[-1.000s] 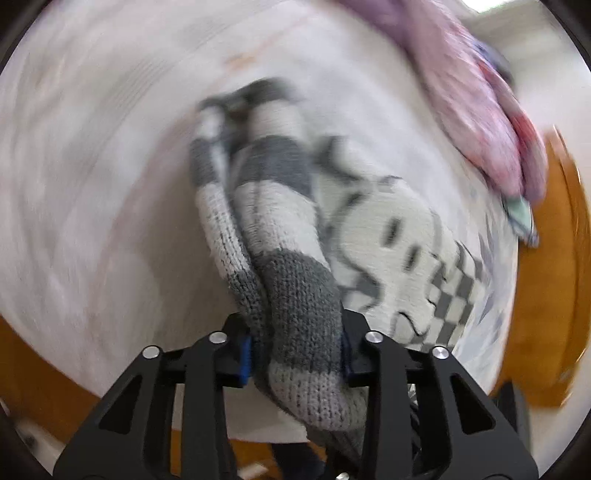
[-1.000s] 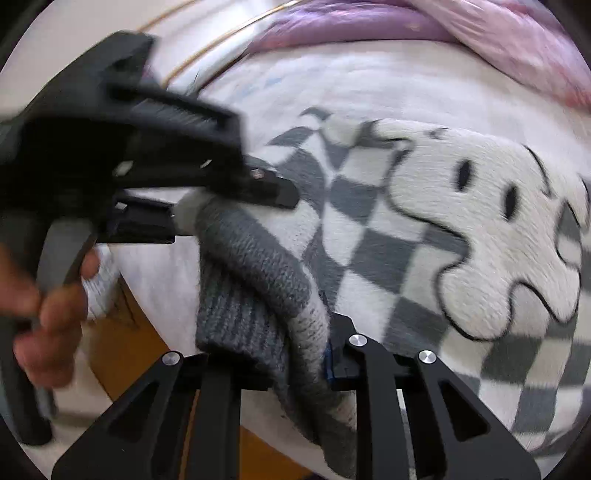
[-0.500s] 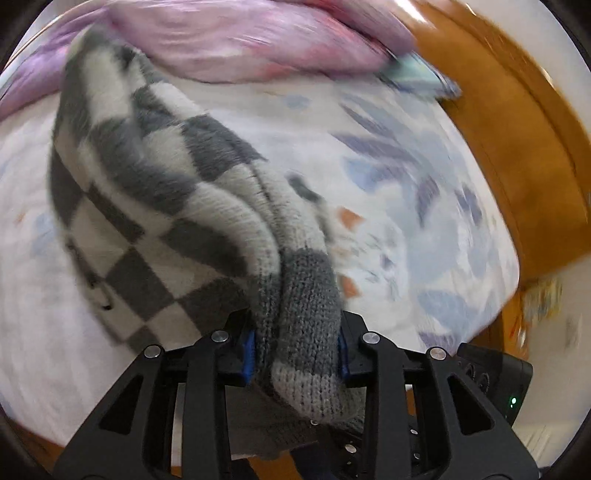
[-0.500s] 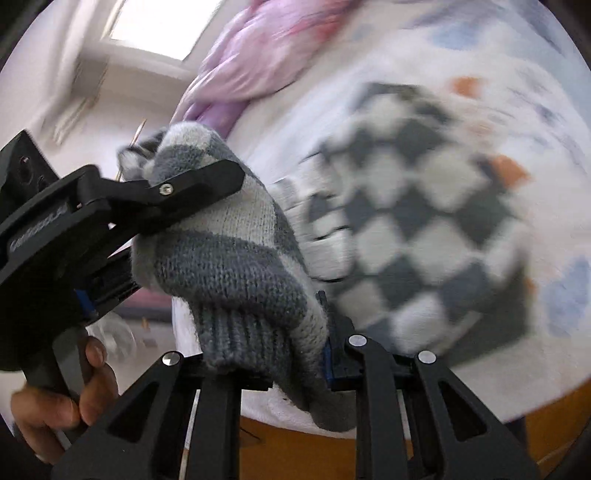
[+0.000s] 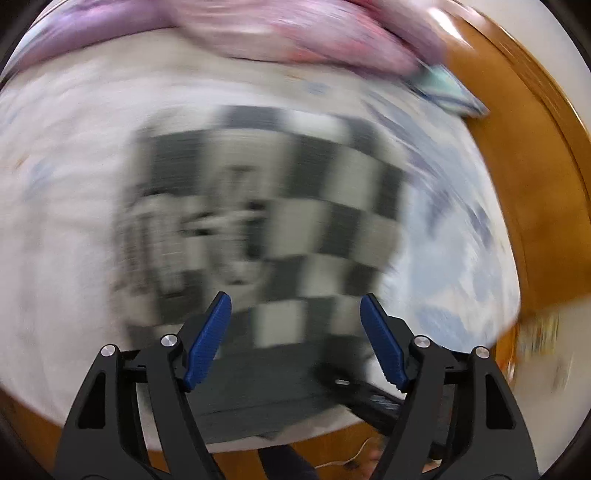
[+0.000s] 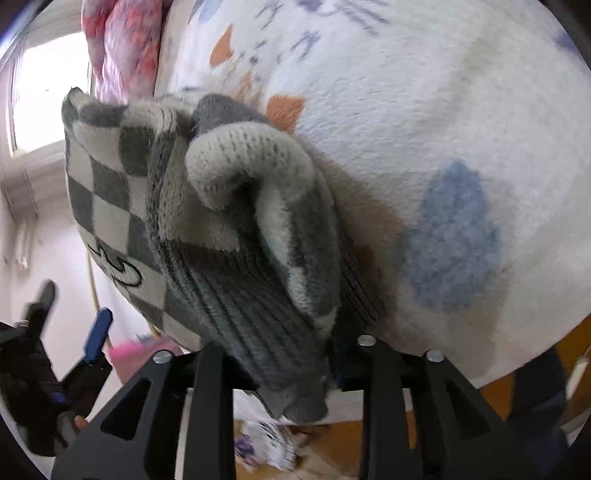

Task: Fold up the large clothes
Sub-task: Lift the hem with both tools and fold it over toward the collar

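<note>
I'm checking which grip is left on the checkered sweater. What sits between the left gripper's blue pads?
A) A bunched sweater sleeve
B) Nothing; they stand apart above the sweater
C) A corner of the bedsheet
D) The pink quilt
B: the left gripper has its jaws opening, its blue pads bare, with the checkered sweater lying beyond them.

Left wrist view: looks steeply down past the left gripper [image 5: 295,332] onto the bed [image 5: 66,206], with the checked sweater [image 5: 325,206] blurred and the wooden bed frame [image 5: 535,192] at right. Right wrist view: looks at a slant, close to the sweater [image 6: 221,236] and bed [image 6: 424,110], a window [image 6: 44,88] at left. Both views share the sweater, the bed and the pink bedding [image 5: 295,33]; the right view also catches the left gripper [image 6: 66,332].
</note>
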`<state>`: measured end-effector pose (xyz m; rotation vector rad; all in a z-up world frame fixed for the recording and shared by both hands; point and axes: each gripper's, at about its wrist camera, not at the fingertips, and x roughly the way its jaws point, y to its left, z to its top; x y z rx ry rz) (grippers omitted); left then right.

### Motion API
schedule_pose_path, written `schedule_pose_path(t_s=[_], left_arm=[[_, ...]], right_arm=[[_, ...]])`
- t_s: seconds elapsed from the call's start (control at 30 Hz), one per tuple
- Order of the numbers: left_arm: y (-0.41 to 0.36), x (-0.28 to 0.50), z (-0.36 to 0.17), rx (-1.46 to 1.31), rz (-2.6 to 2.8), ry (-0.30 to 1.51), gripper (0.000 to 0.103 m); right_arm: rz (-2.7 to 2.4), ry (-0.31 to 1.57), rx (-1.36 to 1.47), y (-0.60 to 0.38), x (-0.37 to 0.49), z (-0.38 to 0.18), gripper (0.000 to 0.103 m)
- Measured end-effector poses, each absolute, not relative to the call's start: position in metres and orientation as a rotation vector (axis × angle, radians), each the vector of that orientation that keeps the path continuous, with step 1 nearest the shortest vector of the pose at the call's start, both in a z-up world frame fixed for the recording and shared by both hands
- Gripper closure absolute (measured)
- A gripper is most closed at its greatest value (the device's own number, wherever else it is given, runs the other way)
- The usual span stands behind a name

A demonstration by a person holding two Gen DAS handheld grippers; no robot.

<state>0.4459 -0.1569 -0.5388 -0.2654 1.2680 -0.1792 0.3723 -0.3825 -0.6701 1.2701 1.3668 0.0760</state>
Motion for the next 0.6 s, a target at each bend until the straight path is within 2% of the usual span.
schedule_pose_path(t_s=[0.13,0.23,0.3,0.4,0.5,0.6], left_arm=[[-0.109,0.444,-0.558,-0.241,0.018,1.33,0.029],[-0.089,0.443,-0.559,-0.254,0.059,1.331,0.029],[-0.081,0.446,-0.551,-0.299,0.061,1.306,0.029],[-0.086,0.462,-0.542,-0.275,0.048,1.262,0.028],[-0.092,0.485,-0.541,-0.254,0.017,1.253,0.027],[-0.099,0.513,-0.538,-0.214,0.017,1.254,0.027]], right_arm=[[0.062,1.459,1.253,-0.402,0.376,-0.652,0.067],[0.117,1.438,1.053,-0.417,0.386,-0.605,0.069],[0.173,1.382,0.943,-0.424,0.403,-0.579,0.083],[0.273,1.239,0.739,-0.409,0.44,-0.521,0.092],[0.367,1.152,0.609,-0.375,0.491,-0.492,0.093],[0.397,1.147,0.512,-0.346,0.539,-0.495,0.093]])
